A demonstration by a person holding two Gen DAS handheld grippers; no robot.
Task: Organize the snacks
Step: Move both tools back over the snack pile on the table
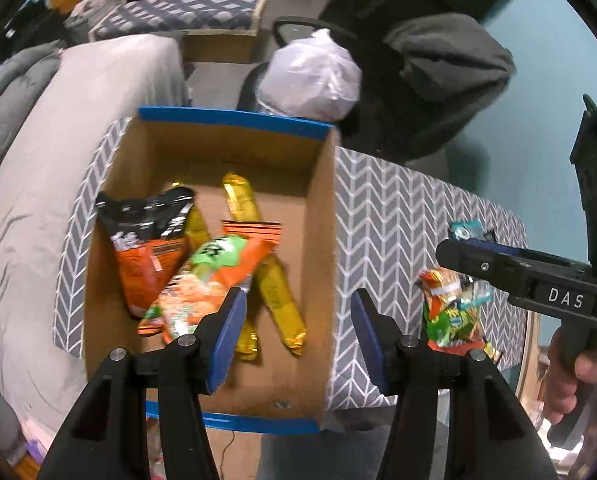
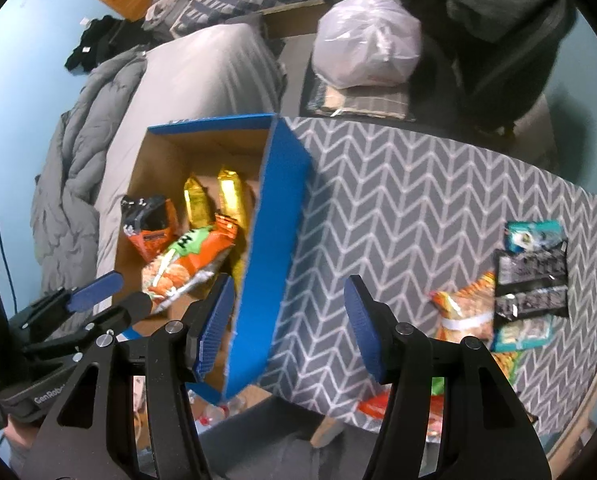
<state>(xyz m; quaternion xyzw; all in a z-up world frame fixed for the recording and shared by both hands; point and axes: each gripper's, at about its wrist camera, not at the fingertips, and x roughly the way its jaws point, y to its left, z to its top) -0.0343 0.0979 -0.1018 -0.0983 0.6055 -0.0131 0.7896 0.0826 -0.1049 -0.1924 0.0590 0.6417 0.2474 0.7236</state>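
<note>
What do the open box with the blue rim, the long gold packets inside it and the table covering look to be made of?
Open brown box with blue rim: likely matte cardboard, blue-faced outside; plain brown inner walls. Long gold packets: apparently metallised foil film; bright, crinkled glints. Grey-and-white chevron table covering: probably printed cloth or vinyl, matte; too blurred to say which.

The box point(image 1: 218, 152) is plain matt brown cardboard inside, its rim edged in smooth blue tape. In it lie glossy foil packets: gold bars point(image 1: 240, 200) with a metallic shine and an orange crisp bag point(image 1: 202, 280) of crinkled plastic. The tabletop point(image 2: 398, 200) wears a matt woven cloth with a grey herringbone print. At upper centre, a thin translucent plastic bag point(image 1: 310, 76) looks shiny and creased. The fingers point(image 1: 228, 340) carry ribbed blue rubbery pads on matt black plastic, with small metal pins.
</note>
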